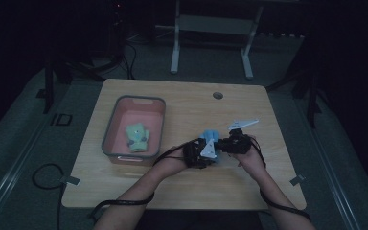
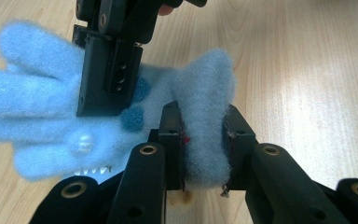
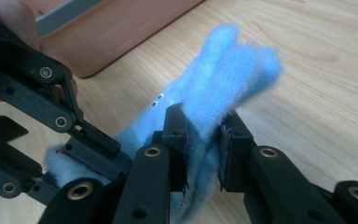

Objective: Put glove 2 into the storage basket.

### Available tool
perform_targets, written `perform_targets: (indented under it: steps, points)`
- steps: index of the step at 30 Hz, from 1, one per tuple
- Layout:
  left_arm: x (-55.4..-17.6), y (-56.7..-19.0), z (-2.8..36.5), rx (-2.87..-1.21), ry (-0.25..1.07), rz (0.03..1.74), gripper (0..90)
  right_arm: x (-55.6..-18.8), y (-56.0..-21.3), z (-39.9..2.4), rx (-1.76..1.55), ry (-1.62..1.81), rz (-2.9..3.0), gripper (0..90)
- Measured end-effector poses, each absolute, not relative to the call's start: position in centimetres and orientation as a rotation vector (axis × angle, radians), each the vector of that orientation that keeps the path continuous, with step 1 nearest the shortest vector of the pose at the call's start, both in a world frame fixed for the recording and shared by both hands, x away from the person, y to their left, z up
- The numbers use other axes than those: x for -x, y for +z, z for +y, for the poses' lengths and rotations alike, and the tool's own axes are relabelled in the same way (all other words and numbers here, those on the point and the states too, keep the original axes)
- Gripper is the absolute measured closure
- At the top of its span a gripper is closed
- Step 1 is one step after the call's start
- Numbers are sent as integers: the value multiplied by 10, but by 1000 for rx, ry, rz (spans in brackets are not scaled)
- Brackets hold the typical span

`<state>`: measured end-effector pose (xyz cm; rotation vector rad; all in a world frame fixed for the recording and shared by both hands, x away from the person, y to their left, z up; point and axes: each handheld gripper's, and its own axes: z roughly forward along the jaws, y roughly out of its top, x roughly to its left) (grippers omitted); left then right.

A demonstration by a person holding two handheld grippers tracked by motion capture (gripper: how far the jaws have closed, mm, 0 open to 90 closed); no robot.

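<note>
Gloves number two on this wooden table, and we count them from left to right. At the left we see one grey-rimmed bin with a pink inside, and in it lies one pale green glove, flat on the bin's floor and apart from both hands. To the right of the bin, near the table's middle, we find one fluffy blue glove, held up between our two grippers, which sit close together.

The left gripper is clamped on the blue glove: in the left gripper view its two black jaws squeeze a thick fold of the cuff end, with the pile bulging above the pads. In that same view we count four blue fingers spreading to the left and two dark blue dots on the glove, beside the other gripper's jaw, which crosses over the glove from above.

The right gripper is likewise clamped on the blue glove; in the right gripper view its two jaws pinch the fabric, the glove's fingers stick up and to the right past them, and two small white dots show on the pile.

Farther right in the high view, one round dark hole sits in the tabletop near its far edge
</note>
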<state>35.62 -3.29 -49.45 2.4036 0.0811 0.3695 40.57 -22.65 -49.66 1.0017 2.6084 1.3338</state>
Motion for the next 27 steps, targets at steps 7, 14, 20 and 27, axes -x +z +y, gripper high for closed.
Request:
perform_targets:
  steps: [7,14,20,27]
  points:
    - [-356,-482,-23,-2407,385,87,744,-407,-486,-218,-976,1365,2600,760]
    - [-355,-471,-11,-2411,393,100,744,-408,-477,-209,-951,1393,2598,760]
    - [-354,-463,-2,-2414,401,111,743,-409,-468,-196,-923,1407,2601,761]
    - [-353,-453,11,-2418,418,126,743,-411,-458,-183,-885,1415,2601,760]
